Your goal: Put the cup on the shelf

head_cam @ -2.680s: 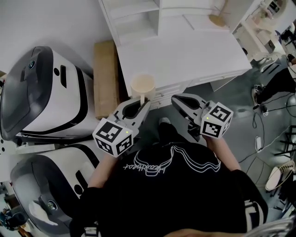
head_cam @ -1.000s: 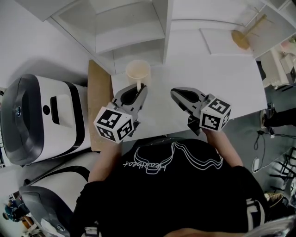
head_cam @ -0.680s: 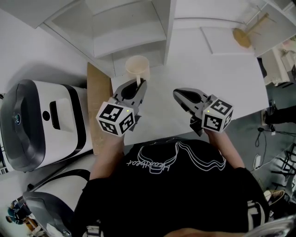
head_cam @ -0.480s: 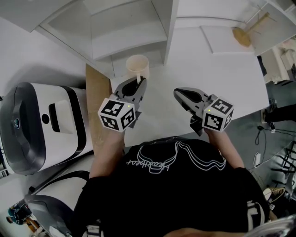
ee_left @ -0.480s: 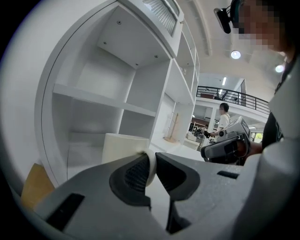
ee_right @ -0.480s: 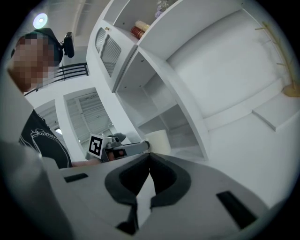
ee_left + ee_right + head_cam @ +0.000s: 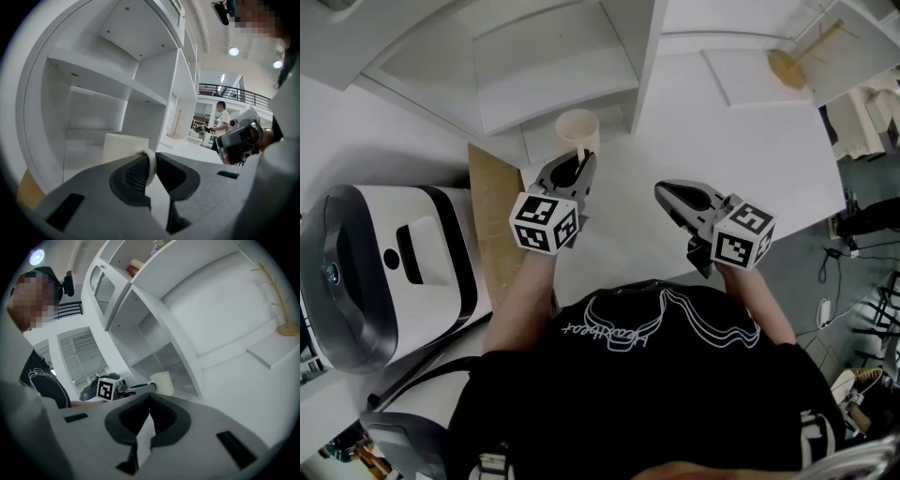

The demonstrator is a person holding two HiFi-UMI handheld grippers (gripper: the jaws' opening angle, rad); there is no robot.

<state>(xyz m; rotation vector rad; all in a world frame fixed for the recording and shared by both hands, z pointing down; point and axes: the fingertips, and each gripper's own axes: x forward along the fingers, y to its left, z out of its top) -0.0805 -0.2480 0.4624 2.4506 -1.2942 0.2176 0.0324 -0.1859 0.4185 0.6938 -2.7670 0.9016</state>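
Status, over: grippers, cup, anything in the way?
Left gripper shut on cup handle; right gripper shut, empty. Cup at shelf mouth. Nothing visible blocking that bay.

1 overhead, 2 level toward shelf (image 7: 553,89)

Ahead of the left hand-held gripper (image 7: 580,157), the lower shelf bay (image 7: 89,117) is open-fronted with a bare floor. A shelf board (image 7: 108,77) limits it above, and an upright divider (image 7: 150,117) closes it on the gripper's right. The cup (image 7: 577,129), gripped by its handle, fills the space directly before the jaws. A wooden board (image 7: 492,225) stands left of this gripper. Ahead of the closed right hand-held gripper (image 7: 662,191), the surface (image 7: 741,131) is bare.
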